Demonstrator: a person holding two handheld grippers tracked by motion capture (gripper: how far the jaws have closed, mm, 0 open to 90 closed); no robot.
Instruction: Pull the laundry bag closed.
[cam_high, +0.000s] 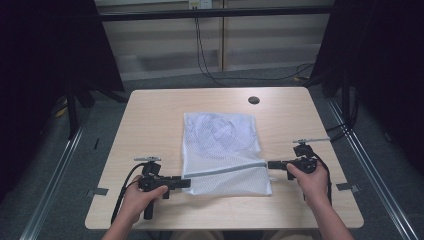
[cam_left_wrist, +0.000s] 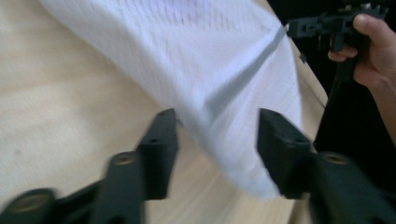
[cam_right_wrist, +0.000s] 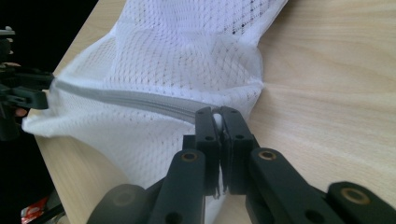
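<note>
From the high view, a white mesh bag (cam_high: 223, 151) lies mid-tabletop (cam_high: 150, 120) between the left gripper (cam_high: 184, 183) and right gripper (cam_high: 271, 164). The left gripper view shows its fingers (cam_left_wrist: 159, 149) spread, the bag's edge between them. In the right gripper view, fingers (cam_right_wrist: 233, 135) are pressed together, pinching the bag at its grey zipper (cam_right_wrist: 126, 100).
</note>
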